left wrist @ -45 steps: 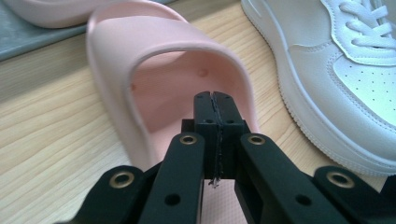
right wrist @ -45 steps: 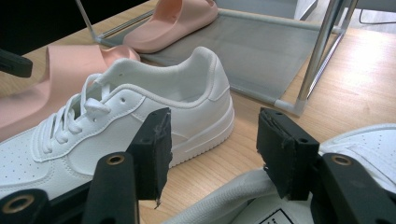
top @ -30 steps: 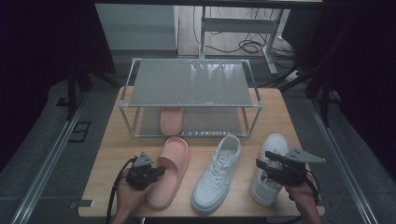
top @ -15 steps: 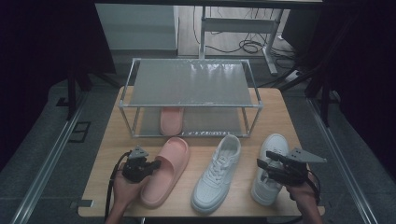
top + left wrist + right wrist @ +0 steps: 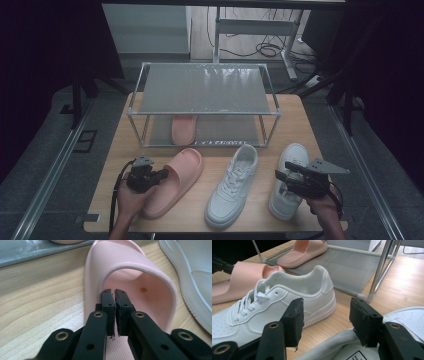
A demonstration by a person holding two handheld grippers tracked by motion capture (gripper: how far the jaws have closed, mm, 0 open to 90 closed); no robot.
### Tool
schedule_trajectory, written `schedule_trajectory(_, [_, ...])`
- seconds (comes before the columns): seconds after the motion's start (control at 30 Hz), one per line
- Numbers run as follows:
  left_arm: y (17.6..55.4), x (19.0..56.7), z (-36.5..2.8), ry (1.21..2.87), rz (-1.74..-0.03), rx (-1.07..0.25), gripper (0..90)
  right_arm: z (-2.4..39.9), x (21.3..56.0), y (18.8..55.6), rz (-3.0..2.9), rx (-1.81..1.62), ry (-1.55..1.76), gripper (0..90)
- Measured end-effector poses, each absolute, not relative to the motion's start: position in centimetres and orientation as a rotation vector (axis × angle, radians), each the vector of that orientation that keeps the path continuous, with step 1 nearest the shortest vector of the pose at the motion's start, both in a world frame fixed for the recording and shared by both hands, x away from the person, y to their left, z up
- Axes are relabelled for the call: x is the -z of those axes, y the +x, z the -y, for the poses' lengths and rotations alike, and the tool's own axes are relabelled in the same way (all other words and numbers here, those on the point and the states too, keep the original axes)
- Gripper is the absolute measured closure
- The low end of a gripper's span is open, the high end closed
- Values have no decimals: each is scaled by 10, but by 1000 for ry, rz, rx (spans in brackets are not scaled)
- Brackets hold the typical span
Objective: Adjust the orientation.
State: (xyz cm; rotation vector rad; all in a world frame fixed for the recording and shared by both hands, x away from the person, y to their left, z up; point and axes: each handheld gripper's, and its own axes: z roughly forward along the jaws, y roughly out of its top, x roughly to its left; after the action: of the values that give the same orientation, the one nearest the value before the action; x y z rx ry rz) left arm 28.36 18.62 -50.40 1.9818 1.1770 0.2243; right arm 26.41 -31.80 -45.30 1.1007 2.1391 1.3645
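Soft pink rubber slide sandal [image 5: 172,182] lying flat on the pale wooden table [image 5: 110,165] in front of the low metal shoe rack with grey shelves [image 5: 205,95], long axis slanting, toe toward the rack and the right, open heel toward the person, seemingly angled for an easy pick-up. Left gripper [image 5: 113,301] poked into the strap opening, jaws nearly together after easing apart a touch, apparently pinching nothing, though hard to tell. Right gripper [image 5: 325,317] spread wide above the collar of the outer white lace-up sneaker [image 5: 287,182], ready to grasp; matching white sneaker [image 5: 231,185] between, second pink slide [image 5: 183,129] on the lower shelf.
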Motion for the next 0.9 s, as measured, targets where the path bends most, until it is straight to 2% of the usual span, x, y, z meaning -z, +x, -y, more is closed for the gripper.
schedule_trajectory(0.23, [262, 487, -191, 1949, -1104, -212, 759, 321, 450, 263, -2126, -1372, 1102, 454])
schedule_trajectory(0.53, [250, 493, -174, 1990, -1080, -157, 657, 322, 449, 262, -2115, -1375, 1103, 454])
schedule_trajectory(0.9, [250, 498, -157, 2042, -1066, -156, 631, 321, 448, 262, -2114, -1379, 1098, 454])
